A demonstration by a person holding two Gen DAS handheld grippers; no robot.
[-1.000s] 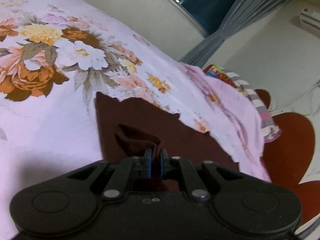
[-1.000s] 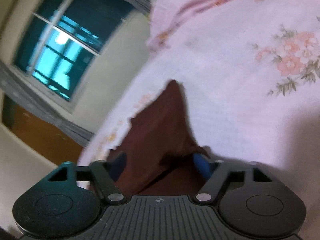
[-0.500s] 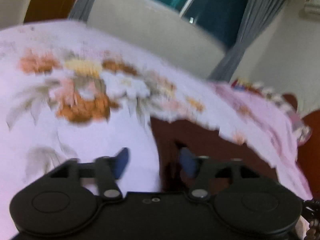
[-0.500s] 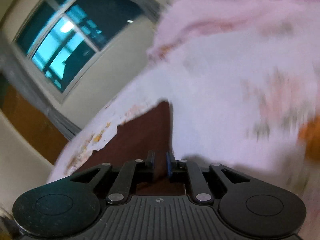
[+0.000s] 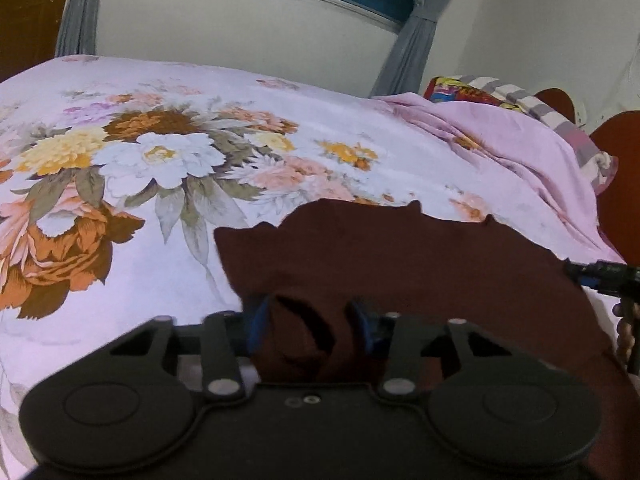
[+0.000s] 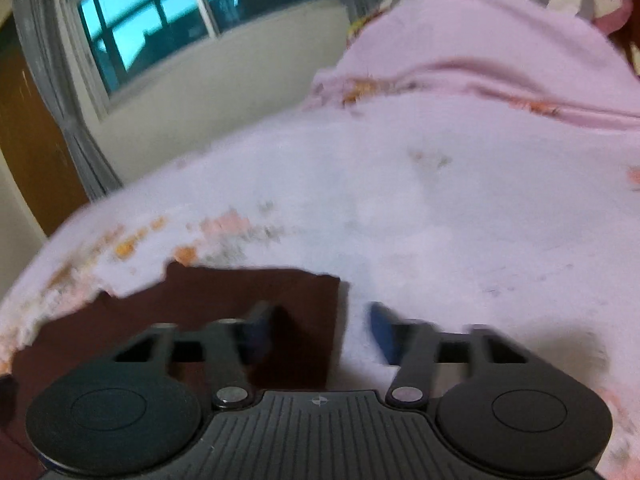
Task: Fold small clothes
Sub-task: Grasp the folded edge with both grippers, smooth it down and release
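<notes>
A dark brown garment (image 5: 400,264) lies spread on the floral bedsheet (image 5: 120,168). My left gripper (image 5: 310,320) sits low over the garment's near edge. Its jaws are closing around a raised fold of the cloth, and the blue pads (image 5: 258,320) stand on either side of it. In the right wrist view the garment (image 6: 224,296) ends in a straight right edge. My right gripper (image 6: 320,330) straddles that edge with its jaws opening: the left finger is over the cloth, the right over bare sheet, and neither presses on it. One of the right gripper's fingers (image 5: 592,274) shows at the left wrist view's right edge.
A bunched pink blanket (image 5: 520,148) and a striped pillow (image 5: 560,120) lie at the bed's far right, in front of a red-brown headboard (image 5: 620,160). Behind the bed are a wall, a window (image 6: 152,20) and grey curtains (image 5: 404,56).
The left gripper let go of a pinched fold, opened wide, then narrowed around a fold again. The right gripper shut, swung right to the garment's edge and reopened. Both wrists rolled.
</notes>
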